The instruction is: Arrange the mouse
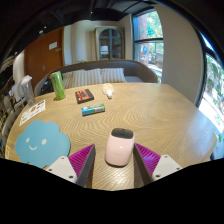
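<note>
A pale pink computer mouse (120, 147) with a dark top lies on the round wooden table (150, 110), between my two fingers near their tips. My gripper (114, 160) is open: the magenta pads (82, 160) stand at either side of the mouse with a gap on each side. A round light-blue mouse pad (41, 143) with a smiling face lies on the table to the left of the fingers.
Further on the table lie a teal box (93, 110), a dark red box (84, 96), a small white object (108, 90), a green bottle (58, 85) and papers (32, 111) at the left. A sofa (100, 75) and windows (150, 35) stand beyond.
</note>
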Demonstrator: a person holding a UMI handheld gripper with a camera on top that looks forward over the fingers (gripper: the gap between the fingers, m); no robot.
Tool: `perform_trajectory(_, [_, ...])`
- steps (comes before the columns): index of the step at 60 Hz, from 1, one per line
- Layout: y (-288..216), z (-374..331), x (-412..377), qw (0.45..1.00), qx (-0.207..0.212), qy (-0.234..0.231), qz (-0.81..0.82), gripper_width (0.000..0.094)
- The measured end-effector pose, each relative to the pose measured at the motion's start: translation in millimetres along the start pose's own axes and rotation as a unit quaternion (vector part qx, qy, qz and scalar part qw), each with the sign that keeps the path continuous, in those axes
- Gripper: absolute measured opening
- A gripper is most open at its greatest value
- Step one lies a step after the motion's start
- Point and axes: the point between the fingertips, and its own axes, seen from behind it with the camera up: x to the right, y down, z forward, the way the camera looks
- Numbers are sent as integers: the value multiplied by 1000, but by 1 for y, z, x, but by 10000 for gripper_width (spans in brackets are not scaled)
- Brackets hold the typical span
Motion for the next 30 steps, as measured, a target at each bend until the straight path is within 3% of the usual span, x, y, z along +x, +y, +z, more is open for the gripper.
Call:
perform_trajectory(3, [-5,6,1,1000,5,6,3,711])
perform_trajectory(6, [-10,11,3,1000,15,13,9,533])
perform_trajectory(18, [-10,2,3,999,11,44,25,411])
perform_trajectory(24, [-50,-38,-20,996,74,55,2,378])
perform_trajectory(30, [-97,-92,-95,990,138,12,-7,377])
